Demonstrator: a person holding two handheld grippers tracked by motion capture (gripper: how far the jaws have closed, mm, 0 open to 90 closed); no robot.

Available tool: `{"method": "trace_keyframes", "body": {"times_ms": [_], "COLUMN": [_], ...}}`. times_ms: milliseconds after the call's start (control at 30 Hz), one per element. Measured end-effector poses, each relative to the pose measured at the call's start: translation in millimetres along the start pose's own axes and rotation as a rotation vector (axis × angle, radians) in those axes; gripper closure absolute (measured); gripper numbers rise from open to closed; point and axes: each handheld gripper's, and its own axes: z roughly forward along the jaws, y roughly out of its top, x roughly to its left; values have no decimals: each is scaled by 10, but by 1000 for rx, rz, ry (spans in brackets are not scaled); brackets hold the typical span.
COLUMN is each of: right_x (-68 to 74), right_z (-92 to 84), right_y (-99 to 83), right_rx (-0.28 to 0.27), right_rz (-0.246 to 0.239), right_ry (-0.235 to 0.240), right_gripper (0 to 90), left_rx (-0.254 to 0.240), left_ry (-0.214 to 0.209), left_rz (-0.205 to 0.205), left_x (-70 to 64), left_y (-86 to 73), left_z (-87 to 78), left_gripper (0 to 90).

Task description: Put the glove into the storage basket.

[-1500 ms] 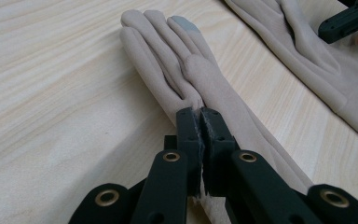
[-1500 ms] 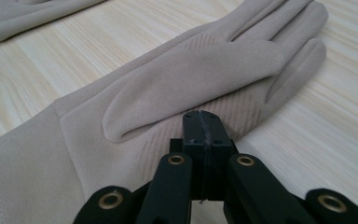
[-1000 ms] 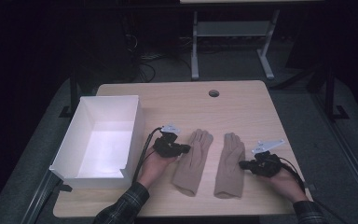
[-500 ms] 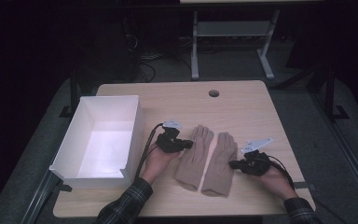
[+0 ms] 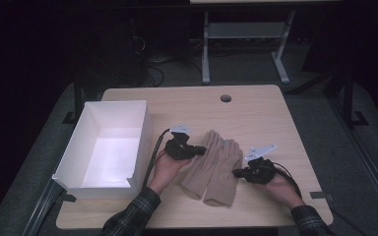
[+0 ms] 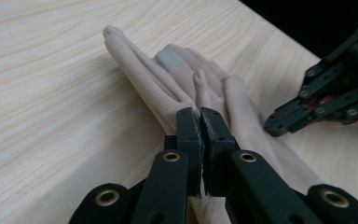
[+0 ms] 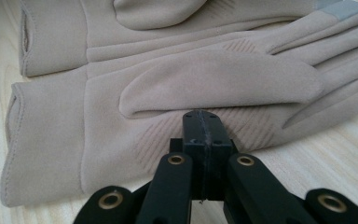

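While the left tongs (image 5: 200,150) are sitting closed at the left glove (image 5: 204,164), near frame centre in the high view, they are keeping their place of a second ago. In the left gripper view their jaws are meeting tip to tip at that glove's edge (image 6: 154,88); whether any fabric is being pinched there, I cannot tell. Further left, the white box (image 5: 74,152) is standing empty on the bench (image 5: 256,113).

Moving rightward: the right glove (image 5: 224,172) is now lying against and partly over the left one, where a second ago a strip of bench was showing between them. The right tongs (image 5: 237,172), also closed with nothing between the jaws, are pressing at its right edge (image 7: 214,84), having slid toward frame centre.

Judgement: the pair is being pushed together, likely ahead of stacking or boxing; gathering is nearly done, no lift yet begun.
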Motion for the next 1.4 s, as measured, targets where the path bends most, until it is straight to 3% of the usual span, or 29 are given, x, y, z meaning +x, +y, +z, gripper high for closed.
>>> {"method": "trace_keyframes", "body": {"times_ms": [467, 833, 1100, 1200, 1333, 1400], "right_x": [50, 145, 145, 146, 133, 75], "right_z": [126, 297, 298, 302, 254, 167], "right_y": [108, 242, 235, 228, 216, 176], "right_rx": [-10, -27, -31, -39, -33, -34], "right_rz": [-5, -24, -19, -23, -22, -29], "right_ry": [24, 37, 38, 36, 43, 21], "right_gripper": [900, 900, 900, 900, 886, 881], "left_rx": [-14, 30, 69, 68, 80, 85], "left_ry": [-66, -87, -92, -94, -89, -91], "left_rz": [-6, 21, 46, 38, 35, 40], "left_x": [-154, -246, -306, -336, -341, -329], "left_y": [89, 79, 30, 30, -9, -18], "left_z": [66, 214, 340, 403, 461, 463], "left_gripper": [875, 875, 875, 875, 872, 864]}}
